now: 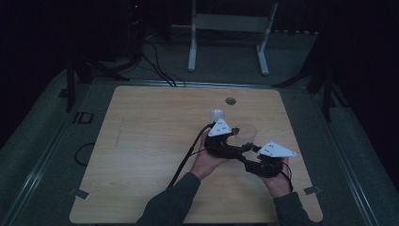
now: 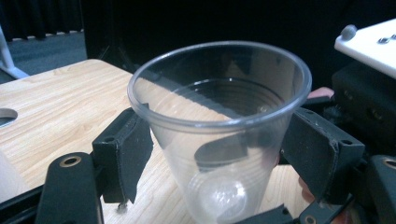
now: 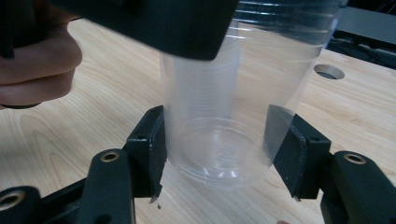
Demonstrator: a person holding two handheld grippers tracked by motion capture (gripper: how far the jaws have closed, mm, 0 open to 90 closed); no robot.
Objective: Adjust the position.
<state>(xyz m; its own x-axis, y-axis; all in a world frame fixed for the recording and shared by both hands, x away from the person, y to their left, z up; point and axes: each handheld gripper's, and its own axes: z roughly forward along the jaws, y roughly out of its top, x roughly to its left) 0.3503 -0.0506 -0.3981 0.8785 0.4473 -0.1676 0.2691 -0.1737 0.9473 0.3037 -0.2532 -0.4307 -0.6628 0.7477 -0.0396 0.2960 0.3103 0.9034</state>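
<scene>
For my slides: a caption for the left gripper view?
Left gripper clasps a clear plastic cup above the light wooden table.

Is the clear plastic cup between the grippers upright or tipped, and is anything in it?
Upright and empty: the clear plastic cup has its rim up, base toward the wooden table, with bare bottom showing through.

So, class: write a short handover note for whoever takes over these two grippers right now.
Left gripper: jaws on either side of the clear plastic cup, upper part; it looks gripped.
Right gripper: jaws flank the same cup near its base, pads at the wall; contact unclear.
Cup: upright, right of centre on the wooden table; whether it rests on the table or is lifted is unclear.
A white object stands just behind.
Done: cup held.
Left: probably to separate or move the cup.
</scene>
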